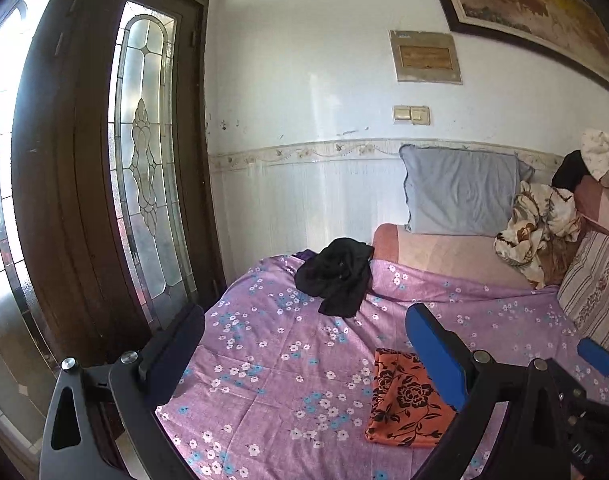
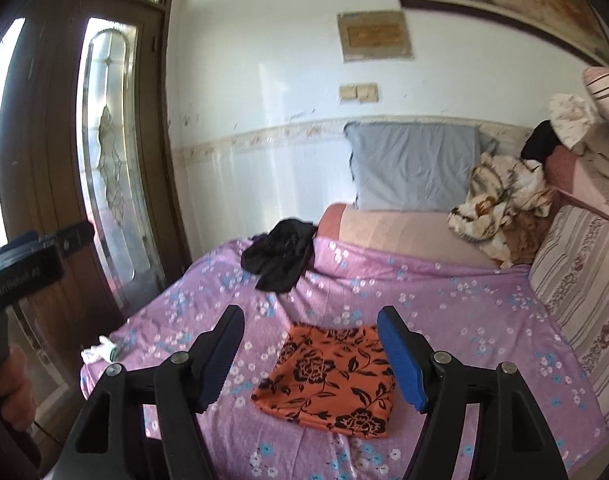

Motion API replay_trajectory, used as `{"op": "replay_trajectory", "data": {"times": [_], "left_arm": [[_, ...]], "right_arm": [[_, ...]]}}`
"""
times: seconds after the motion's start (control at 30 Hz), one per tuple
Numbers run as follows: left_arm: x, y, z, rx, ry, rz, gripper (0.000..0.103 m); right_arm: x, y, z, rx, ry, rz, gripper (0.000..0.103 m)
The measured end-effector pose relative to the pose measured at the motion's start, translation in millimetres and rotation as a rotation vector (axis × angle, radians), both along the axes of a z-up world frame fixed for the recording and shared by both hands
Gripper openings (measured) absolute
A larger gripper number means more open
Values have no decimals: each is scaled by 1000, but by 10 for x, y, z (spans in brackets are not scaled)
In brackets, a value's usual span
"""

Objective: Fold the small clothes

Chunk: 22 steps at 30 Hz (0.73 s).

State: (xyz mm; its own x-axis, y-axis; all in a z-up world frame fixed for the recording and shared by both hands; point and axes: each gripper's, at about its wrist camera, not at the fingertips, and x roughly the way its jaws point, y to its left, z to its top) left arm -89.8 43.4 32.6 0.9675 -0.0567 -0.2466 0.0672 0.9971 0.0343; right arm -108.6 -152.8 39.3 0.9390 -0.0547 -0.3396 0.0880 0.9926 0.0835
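Both hand-held grippers gaped, empty | orange floral cloth [image 2: 330, 380] folded near bed's [image 2: 484, 312] front edge | light, limp; pinch corners

Daylight pours through the glass door [image 1: 144, 168] at left, blown out to white glare. Walls bow at the fisheye edges; corners fall dark, details slightly soft.

Orange black-flowered cloth [image 2: 328, 380], purple floral sheet [image 2: 444, 304]

White wall [image 1: 304, 60] behind a purple floral bed [image 1: 264, 360]; daylight through a dark wooden stained-glass door [image 1: 144, 160].
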Motion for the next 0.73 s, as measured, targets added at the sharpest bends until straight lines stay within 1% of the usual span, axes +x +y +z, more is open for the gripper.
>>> {"op": "replay_trajectory", "data": {"times": [0.07,0.2,0.4,0.53,0.63,0.73], "left_arm": [[112,-46,-23,4,17,-1,100],[304,-108,-74,14,38,13,100],[637,-133,-207,1,94,24,100],[854,-153,-327,-13,138,24,100],[987,-174,-414,-19,155,20,100],[1208,-164,-577,-42,201,19,100]], "right_arm": [[101,-41,-49,1,21,6,73],[298,-148,-123,33,41,13,73],[588,-222,-237,38,74,7,73],[746,-292,-279,34,87,-3,73],[866,-343,-318,26,96,-9,73],[1002,-414,-386,15,104,-20,73]]}}
